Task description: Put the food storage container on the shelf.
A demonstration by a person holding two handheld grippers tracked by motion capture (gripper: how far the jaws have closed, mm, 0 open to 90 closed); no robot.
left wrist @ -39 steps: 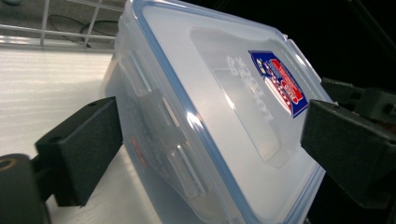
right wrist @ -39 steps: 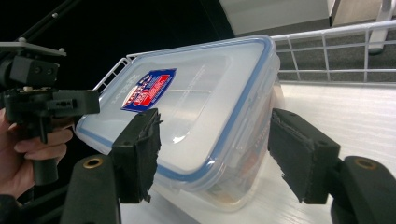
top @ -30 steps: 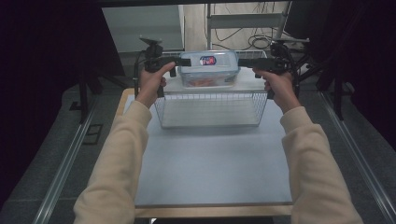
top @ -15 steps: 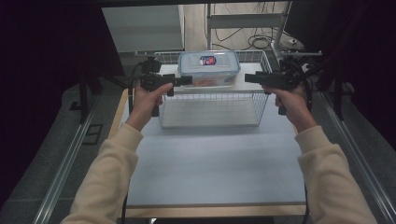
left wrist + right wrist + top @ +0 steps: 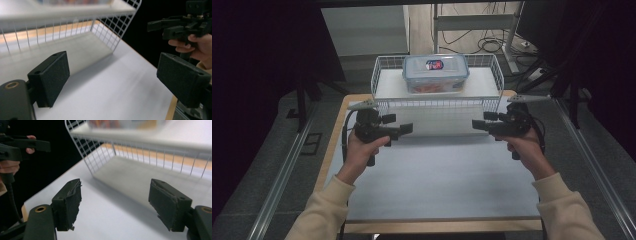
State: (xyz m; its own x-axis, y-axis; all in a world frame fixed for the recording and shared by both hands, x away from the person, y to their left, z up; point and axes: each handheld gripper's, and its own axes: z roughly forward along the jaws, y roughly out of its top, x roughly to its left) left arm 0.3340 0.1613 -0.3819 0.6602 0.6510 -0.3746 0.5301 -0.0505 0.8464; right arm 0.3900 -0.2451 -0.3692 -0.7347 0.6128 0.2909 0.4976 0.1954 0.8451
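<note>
Grippers apart over white tabletop (image 5: 437, 180), both short of wire basket (image 5: 437, 106); left gripper (image 5: 408, 128) held level at left, pointed toward centre, jaws spread wide with nothing between, narrowing slightly just now; right gripper (image 5: 476, 124) held level at right, facing the left one, jaws spread with nothing between, widening just now. Clear plastic food container (image 5: 435, 73) with blue-rimmed lid and round label, upright on white shelf surface atop the basket, at far middle of table, well apart from both grippers; contents orange and blurred, not identifiable. Seen along left gripper's jaws: basket mesh (image 5: 110, 27) ahead, right hand (image 5: 197, 46) gripping its tool at upper right. Seen along right gripper's jaws: basket corner (image 5: 82, 142) ahead, worn pads (image 5: 72, 202) with frayed edges.
</note>
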